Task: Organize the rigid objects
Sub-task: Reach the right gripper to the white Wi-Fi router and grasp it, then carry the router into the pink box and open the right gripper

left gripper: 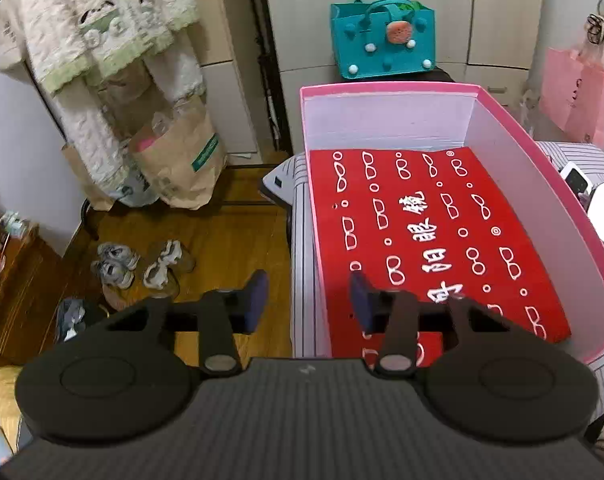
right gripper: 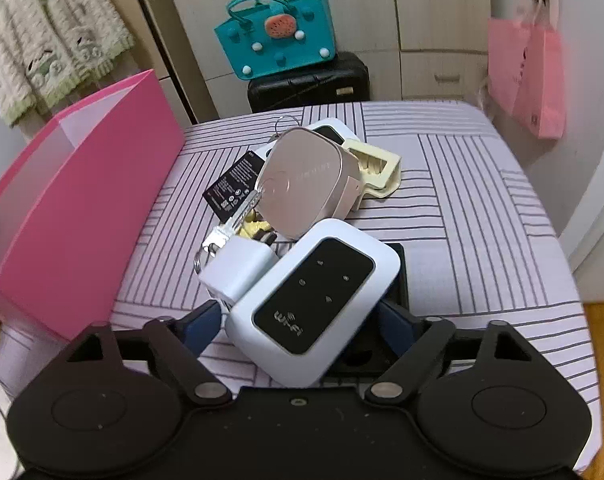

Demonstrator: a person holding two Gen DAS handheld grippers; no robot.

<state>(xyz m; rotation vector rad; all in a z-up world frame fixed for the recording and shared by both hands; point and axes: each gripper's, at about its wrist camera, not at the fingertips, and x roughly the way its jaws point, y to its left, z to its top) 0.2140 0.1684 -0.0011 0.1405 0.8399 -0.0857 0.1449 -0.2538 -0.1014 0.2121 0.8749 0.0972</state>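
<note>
Left gripper (left gripper: 310,300): jaws apart, empty, over box (left gripper: 390,92) | Right gripper (right gripper: 302,320): jaws apart astride router (right gripper: 314,300), contact unclear.

Pink box (left gripper: 386,92): near wall hidden behind left gripper (left gripper: 310,300) body, right wall runs off frame. Red glasses-print cloth (left gripper: 434,236) partly covered by gripper linkage. In the right wrist view the wifi router (right gripper: 314,300) covers part of the white charger (right gripper: 238,268) and a black item (right gripper: 398,276) under it, unidentifiable. Key (right gripper: 242,212) tip buried in pile. Battery label (right gripper: 234,188) text too small. Left-wrist left edge clutter blurred.
</note>
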